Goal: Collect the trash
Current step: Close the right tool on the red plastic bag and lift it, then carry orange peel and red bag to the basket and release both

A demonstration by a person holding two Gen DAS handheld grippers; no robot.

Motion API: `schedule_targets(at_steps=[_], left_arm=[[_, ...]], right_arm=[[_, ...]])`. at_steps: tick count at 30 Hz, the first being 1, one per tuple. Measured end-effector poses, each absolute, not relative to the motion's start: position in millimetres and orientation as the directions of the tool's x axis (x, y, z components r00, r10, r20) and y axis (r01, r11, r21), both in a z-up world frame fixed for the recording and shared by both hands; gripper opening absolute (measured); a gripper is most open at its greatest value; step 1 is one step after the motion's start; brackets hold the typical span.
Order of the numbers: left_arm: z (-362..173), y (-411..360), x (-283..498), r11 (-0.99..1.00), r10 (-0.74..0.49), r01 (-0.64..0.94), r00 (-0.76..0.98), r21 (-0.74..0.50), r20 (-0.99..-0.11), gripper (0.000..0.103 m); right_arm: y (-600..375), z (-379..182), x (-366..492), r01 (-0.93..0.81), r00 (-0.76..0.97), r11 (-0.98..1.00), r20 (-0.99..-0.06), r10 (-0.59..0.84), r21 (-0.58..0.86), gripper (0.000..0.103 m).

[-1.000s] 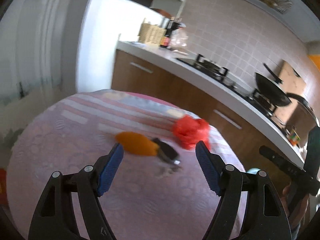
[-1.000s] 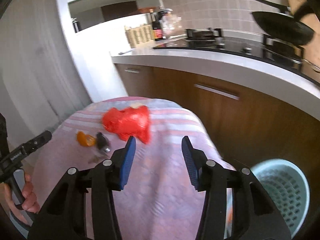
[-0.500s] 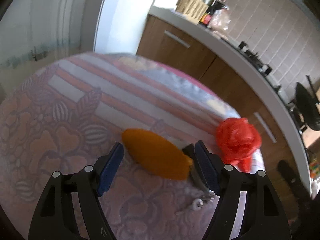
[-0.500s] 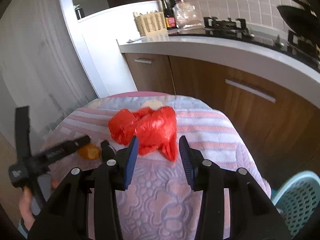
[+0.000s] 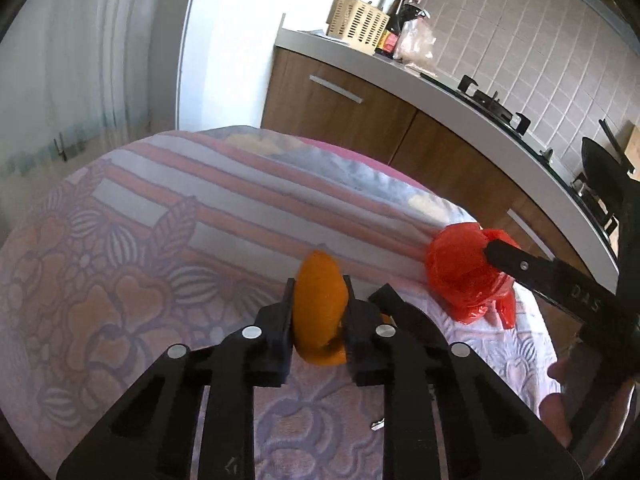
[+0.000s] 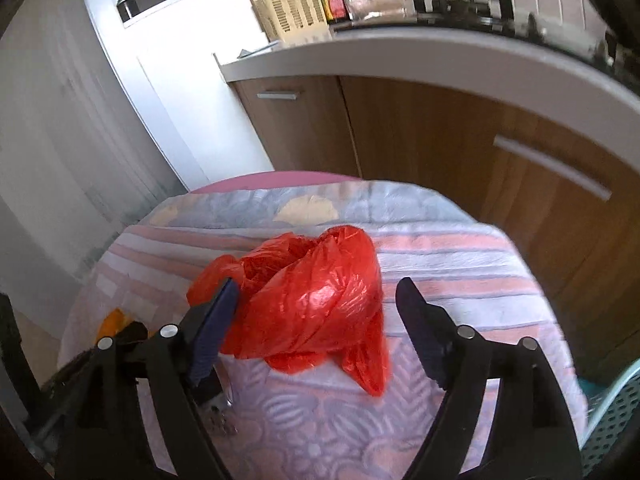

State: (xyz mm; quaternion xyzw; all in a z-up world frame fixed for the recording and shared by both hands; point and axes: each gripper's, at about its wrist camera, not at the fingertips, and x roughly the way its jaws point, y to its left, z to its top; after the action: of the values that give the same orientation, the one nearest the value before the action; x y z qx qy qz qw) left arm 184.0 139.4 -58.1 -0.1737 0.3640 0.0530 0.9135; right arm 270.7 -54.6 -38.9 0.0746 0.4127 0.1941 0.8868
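Where open before, left gripper (image 5: pixel 319 300) on orange peel (image 5: pixel 320 308)

Both wrist views look down closely, sharing the red bag (image 6: pixel 308 304).

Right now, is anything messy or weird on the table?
Yes, trash lies on the patterned tablecloth. A crumpled red plastic bag sits between the open right gripper fingers, and the left gripper is squeezing an orange peel. Nothing looks spilled or broken.
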Motion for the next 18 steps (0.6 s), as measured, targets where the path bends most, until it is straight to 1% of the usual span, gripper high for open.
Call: schedule_targets(at_steps=[4, 5, 7, 8, 10, 12, 18], left_arm=[[-56, 134, 183, 0.943, -0.028, -0.205, 0.737, -0.263, -0.675, 0.017], [-56, 133, 183, 0.944, -0.032, -0.198, 0.739, -0.262, -0.673, 0.016], [-55, 132, 184, 0.943, -0.041, -0.194, 0.741, -0.272, -0.67, 0.015], [-55, 133, 183, 0.942, -0.044, -0.194, 0.741, -0.275, -0.67, 0.014], [-52, 133, 179, 0.946, -0.043, -0.184, 0.746, -0.268, -0.664, 0.014], [-45, 131, 171, 0.947, -0.061, -0.16, 0.762, -0.278, -0.645, 0.013], [-22, 123, 140, 0.936, -0.149, -0.072, 0.806, -0.344, -0.573, 0.013]], right_arm=[[-46, -53, 280, -0.301, 0.506, 0.882, -0.724, 0.469, 0.362, 0.078], [-44, -57, 281, -0.299, 0.484, 0.871, -0.724, 0.491, 0.39, 0.068], [-42, -58, 279, -0.32, 0.471, 0.851, -0.71, 0.524, 0.416, 0.053], [-41, -55, 275, -0.328, 0.48, 0.853, -0.707, 0.52, 0.406, 0.048], [-41, -46, 264, -0.347, 0.515, 0.866, -0.698, 0.497, 0.361, 0.042], [-44, -34, 247, -0.369, 0.564, 0.877, -0.675, 0.475, 0.309, 0.041], [-77, 0, 195, -0.366, 0.668, 0.887, -0.585, 0.46, 0.28, 0.04]])
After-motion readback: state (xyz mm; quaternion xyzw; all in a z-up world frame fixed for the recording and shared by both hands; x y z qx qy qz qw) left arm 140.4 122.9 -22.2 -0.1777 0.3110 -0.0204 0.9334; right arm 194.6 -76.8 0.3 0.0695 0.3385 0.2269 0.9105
